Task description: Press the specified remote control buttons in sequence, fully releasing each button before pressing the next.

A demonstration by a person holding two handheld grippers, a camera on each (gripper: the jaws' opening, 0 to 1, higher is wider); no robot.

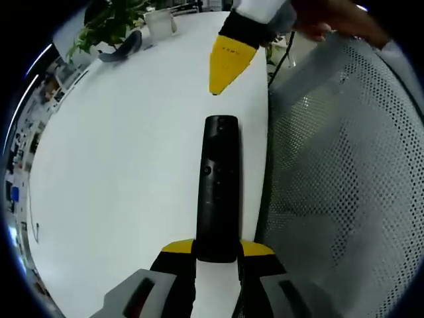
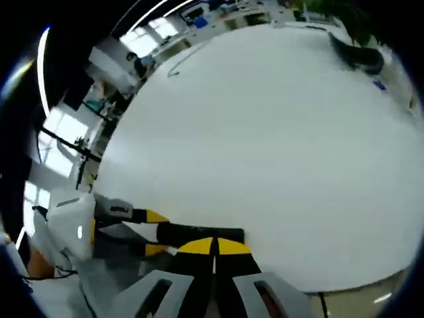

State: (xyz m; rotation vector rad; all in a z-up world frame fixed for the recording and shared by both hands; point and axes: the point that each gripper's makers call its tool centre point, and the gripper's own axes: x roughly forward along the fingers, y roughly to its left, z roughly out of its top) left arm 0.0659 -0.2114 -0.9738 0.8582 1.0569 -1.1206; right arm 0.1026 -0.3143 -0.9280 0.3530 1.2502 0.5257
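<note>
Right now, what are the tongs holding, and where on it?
Left tongs grip the black remote by its near end, over the white table. Right tongs are shut, holding nothing.

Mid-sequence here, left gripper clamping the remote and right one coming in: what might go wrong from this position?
The remote control lies along the table edge, held by the left gripper at one end only; a hard press could tip or slide it off toward the mesh chair. The right gripper has its jaws shut into one broad tip, which may hit neighbouring buttons.
</note>
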